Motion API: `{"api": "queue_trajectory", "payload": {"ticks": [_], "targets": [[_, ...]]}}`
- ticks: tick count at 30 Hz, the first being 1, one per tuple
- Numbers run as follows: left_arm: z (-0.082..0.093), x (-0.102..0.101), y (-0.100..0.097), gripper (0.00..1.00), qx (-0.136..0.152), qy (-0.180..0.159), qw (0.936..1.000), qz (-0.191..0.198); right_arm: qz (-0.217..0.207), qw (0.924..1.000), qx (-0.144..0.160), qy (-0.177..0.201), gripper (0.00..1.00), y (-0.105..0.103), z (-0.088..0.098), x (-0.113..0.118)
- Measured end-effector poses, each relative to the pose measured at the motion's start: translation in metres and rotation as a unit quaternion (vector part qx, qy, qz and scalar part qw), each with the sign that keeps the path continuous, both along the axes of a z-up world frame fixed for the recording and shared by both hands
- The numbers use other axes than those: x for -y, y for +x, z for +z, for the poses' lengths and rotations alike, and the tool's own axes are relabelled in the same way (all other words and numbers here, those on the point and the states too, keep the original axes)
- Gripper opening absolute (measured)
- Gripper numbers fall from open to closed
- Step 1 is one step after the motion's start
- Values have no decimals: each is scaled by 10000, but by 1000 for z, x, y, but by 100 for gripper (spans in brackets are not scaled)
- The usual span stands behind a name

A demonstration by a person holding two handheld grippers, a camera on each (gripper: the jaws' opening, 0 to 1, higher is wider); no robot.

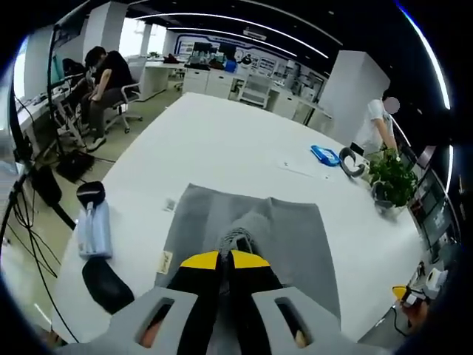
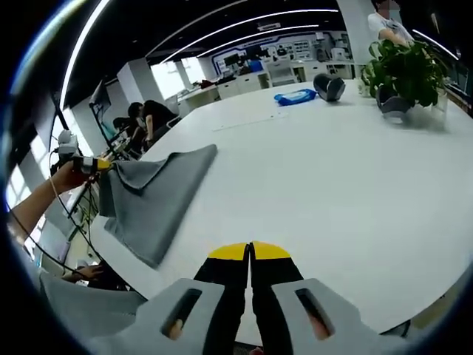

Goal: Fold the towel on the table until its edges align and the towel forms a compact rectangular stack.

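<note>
A grey towel (image 1: 259, 222) lies spread on the white table (image 1: 222, 140). My left gripper (image 1: 225, 259) has its yellow-tipped jaws pressed together on a bunched fold of the towel at its near edge. In the right gripper view the towel (image 2: 159, 188) lies near the table's left edge, with one corner lifted by the left gripper (image 2: 94, 164), which a hand holds. My right gripper (image 2: 250, 252) hovers over bare table to the right of the towel, jaws shut with nothing between them.
A blue bottle-like object (image 1: 93, 228) and a black pad (image 1: 105, 282) lie left of the towel. A blue packet (image 1: 324, 154), a black device (image 1: 352, 162) and a potted plant (image 1: 392, 178) stand at the far right. People sit at desks beyond.
</note>
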State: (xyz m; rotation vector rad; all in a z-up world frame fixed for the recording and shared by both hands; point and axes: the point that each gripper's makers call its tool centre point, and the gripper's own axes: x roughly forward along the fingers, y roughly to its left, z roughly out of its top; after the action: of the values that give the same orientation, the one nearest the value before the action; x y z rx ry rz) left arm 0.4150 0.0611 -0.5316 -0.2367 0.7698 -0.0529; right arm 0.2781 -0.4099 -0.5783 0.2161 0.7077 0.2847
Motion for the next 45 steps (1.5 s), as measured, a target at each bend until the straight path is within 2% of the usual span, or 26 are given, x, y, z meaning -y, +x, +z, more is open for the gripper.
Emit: {"api": "queue_trajectory", "payload": {"ticks": [7,16,20,23,29,35,39,45], "targets": [[-5,-14,-2,4,-82,-12,9998,191,19,10000,-25,-35,0,-1,-2,-1],[-43,-30,-3,4,-373,270,9985,297,156,9998,-83,68,0,-2,-4,-10],[-64,-39,-2,4,-507,605,9964,316,684,9977,9,-13,0,4,0,-31],[-73,-41,0,4,-552,689,9956,315,1086,9938,203,-158,0,19,10,-49],[-90,-47,0,4,-701,822,9937,295,1805,9810,588,-399,0,55,33,-88],[-107,-51,-1,5,-881,1003,9908,221,2305,9695,708,-428,0,81,42,-126],[-110,-45,-6,5,-906,1121,9894,176,2567,9628,753,-392,0,86,44,-150],[-113,-40,-12,4,-960,1191,9881,159,2689,9596,769,-301,0,80,45,-165]]}}
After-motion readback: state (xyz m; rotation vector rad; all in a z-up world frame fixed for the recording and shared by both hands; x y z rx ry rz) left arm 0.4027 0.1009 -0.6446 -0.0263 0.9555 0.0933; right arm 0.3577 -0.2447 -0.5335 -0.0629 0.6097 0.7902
